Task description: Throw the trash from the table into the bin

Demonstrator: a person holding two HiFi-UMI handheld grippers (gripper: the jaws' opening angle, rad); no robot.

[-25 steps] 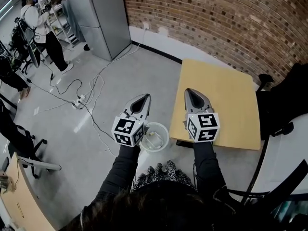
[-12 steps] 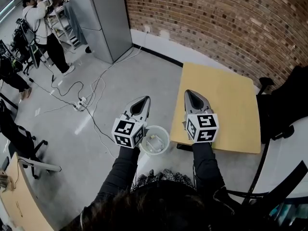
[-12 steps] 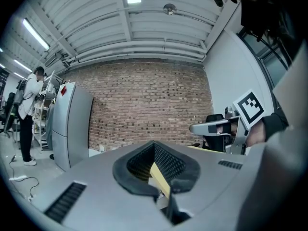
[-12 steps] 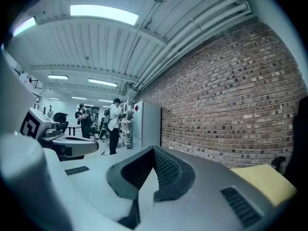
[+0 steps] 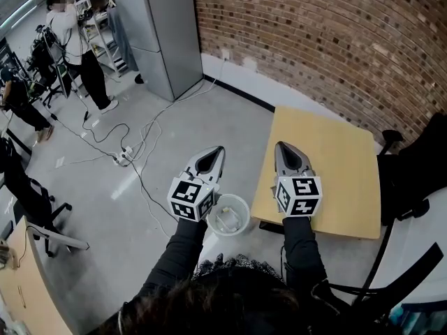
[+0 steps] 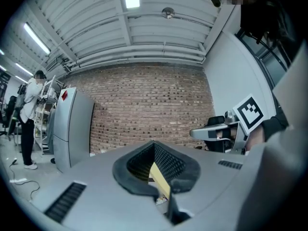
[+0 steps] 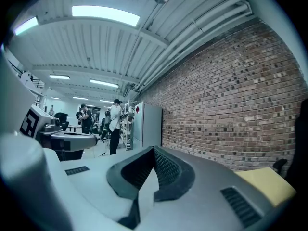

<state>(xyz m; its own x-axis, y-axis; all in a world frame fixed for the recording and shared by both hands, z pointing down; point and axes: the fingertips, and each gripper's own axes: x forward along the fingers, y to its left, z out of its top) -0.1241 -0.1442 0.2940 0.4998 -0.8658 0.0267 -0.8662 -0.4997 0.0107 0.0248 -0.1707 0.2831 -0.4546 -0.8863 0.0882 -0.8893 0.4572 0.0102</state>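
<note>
Looking nearest first, I find the small white round plastic bin point(image 5: 246, 208) standing on the floor just below my hands, close beside the near left corner of the yellow wooden surface point(image 5: 335, 166). Pale scraps of trash point(image 5: 225, 220) lie inside it. That spot makes sense to me, since anything carried off that edge needs only a short drop. Just above the bin and a little to its left I hold the left gripper point(image 5: 218, 150) level, its fingers point(image 6: 166, 161) pressed together on nothing. A yellow sliver shows through the slot behind the tips, and I take it for the surface beyond, not a held thing. The right gripper point(image 5: 281, 145) hangs over the near left edge of the surface, its fingers likewise closed and empty. I see nothing lying on the surface, so I judge the clearing done, with both tools parked side by side at rest. Farther off, black and white cables point(image 5: 133, 142) trail over the grey floor point(image 5: 209, 110) toward a tall grey metal cabinet point(image 5: 167, 26), and the red brick wall point(image 5: 335, 40) stands behind.
</note>
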